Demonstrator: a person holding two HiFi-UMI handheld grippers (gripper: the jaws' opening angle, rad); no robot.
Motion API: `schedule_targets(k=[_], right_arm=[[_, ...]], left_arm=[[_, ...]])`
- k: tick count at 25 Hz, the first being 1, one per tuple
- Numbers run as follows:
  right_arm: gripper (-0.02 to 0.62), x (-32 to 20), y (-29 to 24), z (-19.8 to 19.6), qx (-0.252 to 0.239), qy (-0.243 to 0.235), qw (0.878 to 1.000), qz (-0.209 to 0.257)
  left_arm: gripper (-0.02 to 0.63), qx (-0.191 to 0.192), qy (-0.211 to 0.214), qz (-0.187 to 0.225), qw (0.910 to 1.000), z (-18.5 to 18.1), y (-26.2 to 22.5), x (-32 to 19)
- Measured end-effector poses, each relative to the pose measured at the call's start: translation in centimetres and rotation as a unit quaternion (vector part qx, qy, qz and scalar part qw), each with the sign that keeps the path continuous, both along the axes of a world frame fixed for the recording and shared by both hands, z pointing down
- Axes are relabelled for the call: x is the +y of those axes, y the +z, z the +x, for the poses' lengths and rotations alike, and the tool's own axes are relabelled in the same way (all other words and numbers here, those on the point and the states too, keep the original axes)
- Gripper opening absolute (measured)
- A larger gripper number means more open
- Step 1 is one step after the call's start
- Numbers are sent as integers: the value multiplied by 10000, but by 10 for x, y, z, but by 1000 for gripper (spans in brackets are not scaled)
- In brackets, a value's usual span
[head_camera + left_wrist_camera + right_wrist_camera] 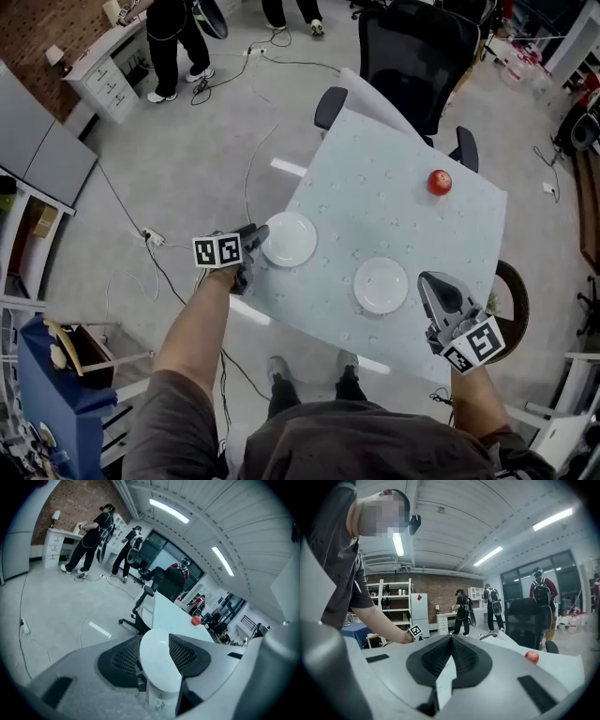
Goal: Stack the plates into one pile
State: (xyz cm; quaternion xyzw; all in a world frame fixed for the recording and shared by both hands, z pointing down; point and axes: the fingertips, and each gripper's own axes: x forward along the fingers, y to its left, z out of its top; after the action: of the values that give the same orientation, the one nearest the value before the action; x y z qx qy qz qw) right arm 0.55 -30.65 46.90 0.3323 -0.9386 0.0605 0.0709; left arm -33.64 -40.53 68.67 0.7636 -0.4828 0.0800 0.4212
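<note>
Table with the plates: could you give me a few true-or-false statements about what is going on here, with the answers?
1. The left plate and right plate lie apart on the table. True.
2. The apple sits on a plate. False: it lies on the bare table, near the far edge, away from both plates.
3. The left gripper is at the left plate's rim, jaws open, with the plate between them. True.
4. The right gripper grips the right plate. False: its jaws are shut on nothing, just beside that plate.
</note>
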Motion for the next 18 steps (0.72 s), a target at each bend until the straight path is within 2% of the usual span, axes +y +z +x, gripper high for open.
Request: schedule_targets(k=[3,8,9,13,18], right_arm=[[-8,-14,10,2,15,64,10000,-18],[-8,-32,23,4,25,134,9999,-45],[-8,-33,25,4,28,138,9999,-59],[-8,-30,37,1,49,117,9998,-154],[-8,-27,38,-1,92,90,9998,-179]], left_arm=[[187,227,-25,-277,9994,0,25,-11],[187,488,334,-443,9973,16,40,-17],[186,467,388,-445,9972,18,41,-18],[96,199,461,-542,9973,20,49,-16],[86,-181,569,-465,9971,19,40,-14]])
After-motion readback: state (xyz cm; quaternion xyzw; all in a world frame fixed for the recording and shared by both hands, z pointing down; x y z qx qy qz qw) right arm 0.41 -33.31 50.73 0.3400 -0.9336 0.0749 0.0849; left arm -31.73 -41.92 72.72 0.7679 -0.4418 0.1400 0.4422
